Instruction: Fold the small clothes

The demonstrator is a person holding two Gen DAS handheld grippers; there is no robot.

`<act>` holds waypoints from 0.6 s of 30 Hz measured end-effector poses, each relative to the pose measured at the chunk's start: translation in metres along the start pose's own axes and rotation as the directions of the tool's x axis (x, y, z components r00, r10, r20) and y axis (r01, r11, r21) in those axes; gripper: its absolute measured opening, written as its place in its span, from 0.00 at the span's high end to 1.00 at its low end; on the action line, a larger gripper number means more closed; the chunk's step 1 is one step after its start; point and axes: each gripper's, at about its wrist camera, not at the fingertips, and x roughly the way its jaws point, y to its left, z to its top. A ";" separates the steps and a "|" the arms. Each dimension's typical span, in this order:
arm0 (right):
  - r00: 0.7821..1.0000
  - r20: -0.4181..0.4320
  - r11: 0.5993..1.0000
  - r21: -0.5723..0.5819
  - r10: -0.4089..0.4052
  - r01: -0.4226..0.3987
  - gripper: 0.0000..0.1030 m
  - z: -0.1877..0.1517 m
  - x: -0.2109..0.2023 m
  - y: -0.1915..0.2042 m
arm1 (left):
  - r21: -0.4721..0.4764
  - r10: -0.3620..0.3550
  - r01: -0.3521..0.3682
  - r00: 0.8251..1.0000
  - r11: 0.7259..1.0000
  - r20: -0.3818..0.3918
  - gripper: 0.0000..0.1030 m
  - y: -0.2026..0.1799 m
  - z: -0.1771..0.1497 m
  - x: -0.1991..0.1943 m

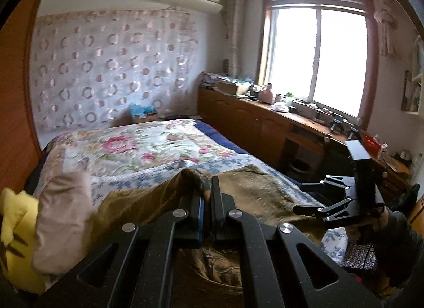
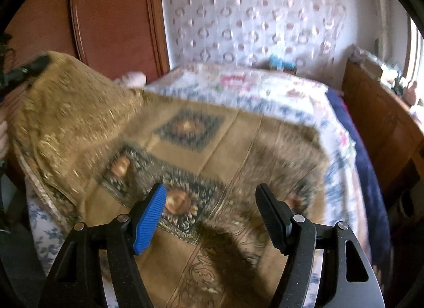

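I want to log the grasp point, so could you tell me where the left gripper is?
In the left wrist view, the left gripper is shut on an edge of the brown patterned cloth, lifted over the floral bedspread.

- The left gripper (image 1: pixel 208 188) is matte black metal: 2 slim fingers on angled linkage arms with round silver pivot screws, and a thin blue pad edge along 1 finger.
- The right gripper (image 2: pixel 210 212) has the same black linkages and silver screws, 1 ribbed blue pad (image 2: pixel 149 219) and 1 ribbed black pad (image 2: pixel 273 218).

left wrist – faces window | right wrist – faces curtain | shared: bed (image 1: pixel 148 146)
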 end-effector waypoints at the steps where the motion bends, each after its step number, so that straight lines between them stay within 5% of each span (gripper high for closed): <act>1: 1.000 0.017 1.000 -0.001 -0.007 0.007 0.30 0.001 -0.009 0.000 | 0.007 -0.008 0.008 1.000 1.000 0.000 0.96 -0.005 0.003 0.003; 11: 0.991 0.088 0.994 0.036 -0.105 0.102 0.30 -0.013 -0.053 -0.008 | 0.076 -0.064 0.065 0.998 0.995 -0.019 0.96 -0.056 0.021 0.035; 14: 0.989 0.091 0.992 0.059 -0.112 0.107 0.30 -0.019 -0.057 -0.009 | 0.055 -0.104 0.106 0.994 0.993 -0.042 0.77 -0.059 0.011 0.048; 15: 0.989 0.091 0.992 0.064 -0.113 0.108 0.30 -0.021 -0.057 -0.010 | 0.042 -0.106 0.108 0.993 0.993 -0.046 0.63 -0.057 0.006 0.050; 18: 0.990 0.078 0.991 0.069 -0.119 0.114 0.30 -0.023 -0.052 -0.004 | 0.029 -0.101 0.103 0.993 0.994 -0.063 0.58 -0.053 -0.008 0.054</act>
